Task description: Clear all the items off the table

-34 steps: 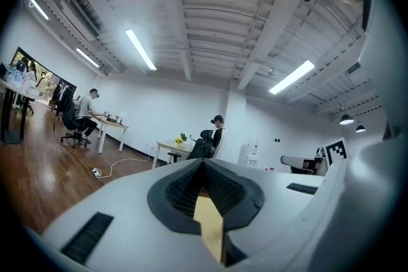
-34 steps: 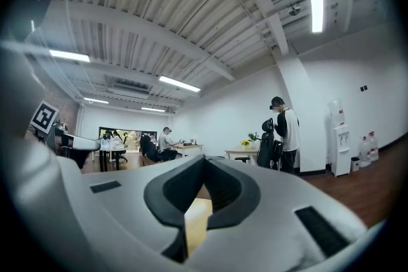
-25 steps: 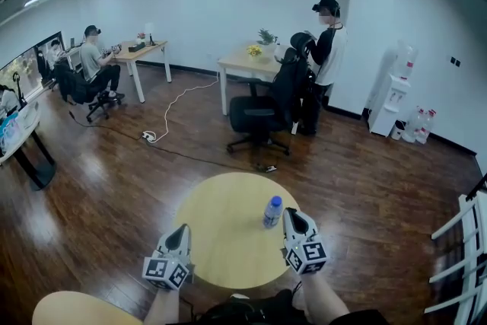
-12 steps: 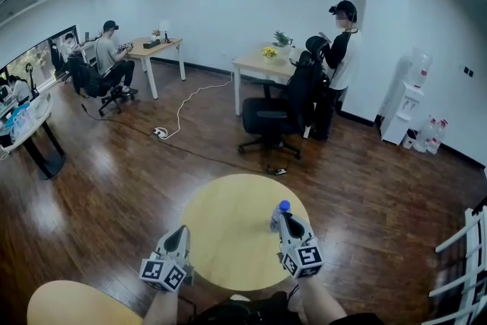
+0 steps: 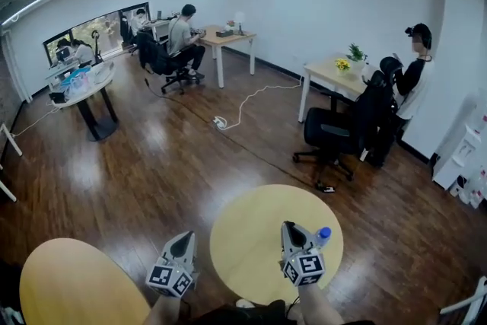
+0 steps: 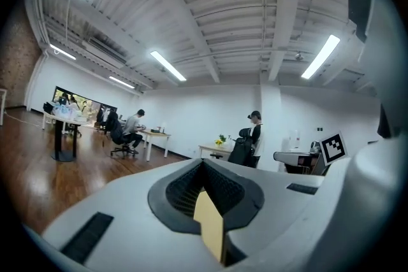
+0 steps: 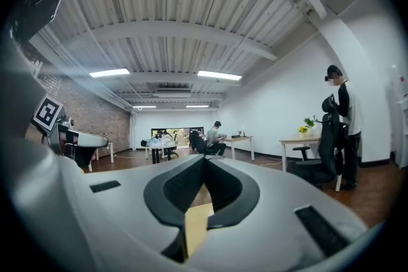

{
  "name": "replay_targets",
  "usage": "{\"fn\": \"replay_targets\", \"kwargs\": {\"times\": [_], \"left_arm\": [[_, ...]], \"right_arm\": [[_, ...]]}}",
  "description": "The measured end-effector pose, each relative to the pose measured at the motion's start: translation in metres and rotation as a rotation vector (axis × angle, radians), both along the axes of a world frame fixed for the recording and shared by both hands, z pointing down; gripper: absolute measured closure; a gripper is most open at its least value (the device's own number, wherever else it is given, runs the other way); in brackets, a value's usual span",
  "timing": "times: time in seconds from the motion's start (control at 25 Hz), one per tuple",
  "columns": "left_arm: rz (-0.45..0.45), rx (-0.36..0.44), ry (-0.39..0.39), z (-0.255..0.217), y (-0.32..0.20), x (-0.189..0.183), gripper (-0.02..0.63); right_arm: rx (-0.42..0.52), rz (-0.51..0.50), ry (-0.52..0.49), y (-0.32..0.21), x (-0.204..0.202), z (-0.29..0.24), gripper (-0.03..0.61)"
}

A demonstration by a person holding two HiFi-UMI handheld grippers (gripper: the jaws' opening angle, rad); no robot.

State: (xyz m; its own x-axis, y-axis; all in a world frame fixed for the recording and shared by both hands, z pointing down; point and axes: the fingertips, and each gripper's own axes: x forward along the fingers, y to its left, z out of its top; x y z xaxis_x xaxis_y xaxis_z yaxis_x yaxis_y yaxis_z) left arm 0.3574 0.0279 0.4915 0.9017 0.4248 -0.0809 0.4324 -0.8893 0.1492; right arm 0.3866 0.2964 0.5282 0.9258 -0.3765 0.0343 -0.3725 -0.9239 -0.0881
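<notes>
Table (image 5: 247,240): round, yellow. Holds one bottle (image 5: 323,235), blue cap, near the right edge, mostly hidden behind my right claw (image 5: 290,227); contents cannot be told.
Right claw: jaws together, empty, just beside the bottle.
Left claw (image 5: 184,238): jaws together, empty, beside the table's left edge.

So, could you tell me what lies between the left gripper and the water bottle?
In the head view, a bare stretch of the table, then the right gripper, close beside the bottle. Nothing else.
</notes>
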Motion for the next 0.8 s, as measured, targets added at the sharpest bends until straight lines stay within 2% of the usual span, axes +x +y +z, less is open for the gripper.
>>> {"fn": "replay_targets", "kwargs": {"times": [0.2, 0.44, 0.6, 0.8], "left_arm": [[-0.224, 0.004, -0.040, 0.010, -0.067, -0.034, 0.614], [-0.592, 0.014, -0.068, 0.010, -0.159, -0.130, 0.614], [-0.801, -0.013, -0.069, 0.008, -0.209, -0.209, 0.614], [-0.957, -0.062, -0.037, 0.006, -0.253, -0.301, 0.614]], "right_arm": [[0.022, -0.184, -0.027, -0.063, 0.032, 0.015, 0.575], [0.034, -0.455, -0.082, -0.173, 0.042, 0.036, 0.575], [0.027, -0.653, -0.074, -0.265, 0.008, 0.028, 0.575], [0.000, -0.813, -0.042, -0.352, -0.051, 0.007, 0.575]]}}
